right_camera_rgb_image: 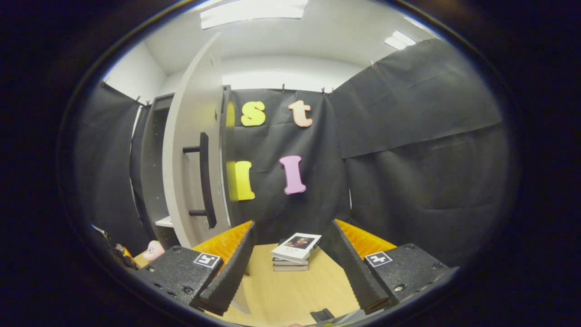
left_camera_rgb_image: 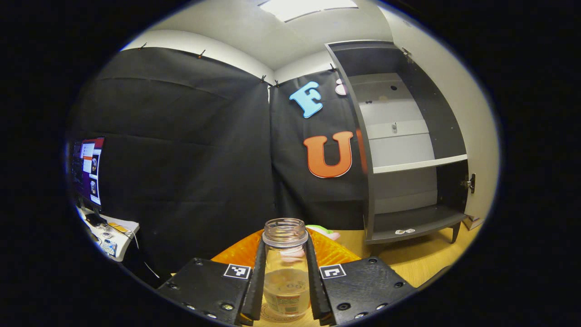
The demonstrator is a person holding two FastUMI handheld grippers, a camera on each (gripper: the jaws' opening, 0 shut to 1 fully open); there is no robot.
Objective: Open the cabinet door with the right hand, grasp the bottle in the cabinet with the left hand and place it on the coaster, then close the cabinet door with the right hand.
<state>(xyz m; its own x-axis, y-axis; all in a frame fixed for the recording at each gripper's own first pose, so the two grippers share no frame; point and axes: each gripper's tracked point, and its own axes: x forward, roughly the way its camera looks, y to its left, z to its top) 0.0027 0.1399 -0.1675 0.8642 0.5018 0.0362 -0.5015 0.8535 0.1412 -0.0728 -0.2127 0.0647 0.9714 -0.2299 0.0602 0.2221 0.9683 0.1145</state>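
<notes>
- We find the left gripper (left_camera_rgb_image: 285, 277) closed on the bottle (left_camera_rgb_image: 286, 268), one finger pressed against each side of it.
- The bottle is clear, stands upright, has no cap, and holds a little pale liquid at the bottom.
- Its base meets a round coaster (left_camera_rgb_image: 278, 315) on the wooden table (left_camera_rgb_image: 408, 259); we cannot tell whether it rests there fully.
- In the left gripper view, the cabinet (left_camera_rgb_image: 408, 145) stands towards the table's far right corner with its door swung wide and its shelves bare, apart from small items on the lowest front edge.
- A monitor (left_camera_rgb_image: 88, 170) sits at the left, off the table.
- The right gripper (right_camera_rgb_image: 295, 268) has its fingers spread wide apart and grips nothing.
- In the right gripper view, the cabinet door (right_camera_rgb_image: 193, 168) stands open to the left of that gripper, its dark bar handle (right_camera_rgb_image: 205, 179) facing us.
- A small stack of books (right_camera_rgb_image: 295, 252) lies on the table beyond the right gripper's fingers, near the far edge.
</notes>
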